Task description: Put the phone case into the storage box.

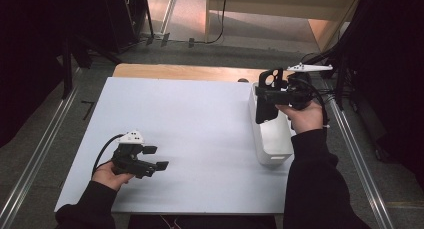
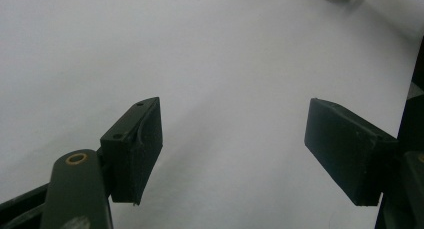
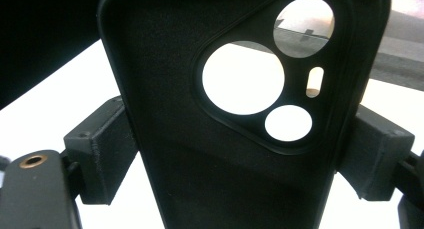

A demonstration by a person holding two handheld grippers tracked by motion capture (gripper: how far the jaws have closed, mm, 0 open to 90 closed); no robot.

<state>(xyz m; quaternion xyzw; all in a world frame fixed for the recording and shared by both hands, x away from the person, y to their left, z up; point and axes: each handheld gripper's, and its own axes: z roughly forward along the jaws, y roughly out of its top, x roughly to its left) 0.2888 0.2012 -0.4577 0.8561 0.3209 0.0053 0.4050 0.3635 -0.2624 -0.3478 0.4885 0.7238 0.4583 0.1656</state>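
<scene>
A black phone case [image 1: 265,109] with round camera cut-outs hangs upright above the table's right side, over a white box [image 1: 274,141]. My right gripper [image 1: 268,93] is shut on it, and a hand holds the gripper from the right. In the right gripper view the phone case [image 3: 200,159] stands between the two pads, which press on its side edges, in my right gripper [image 3: 240,156]. My left gripper [image 1: 156,157] rests low near the table's front left, pointing right, open with nothing between its fingers. The left gripper view has my left gripper [image 2: 232,139] wide apart over the bare white table [image 2: 200,49].
The white table top [image 1: 190,124] lies on a wooden table [image 1: 185,71]. The long white box runs along its right edge. Metal rails [image 1: 35,159] flank the table on both sides, with dark stands and cables at the back right.
</scene>
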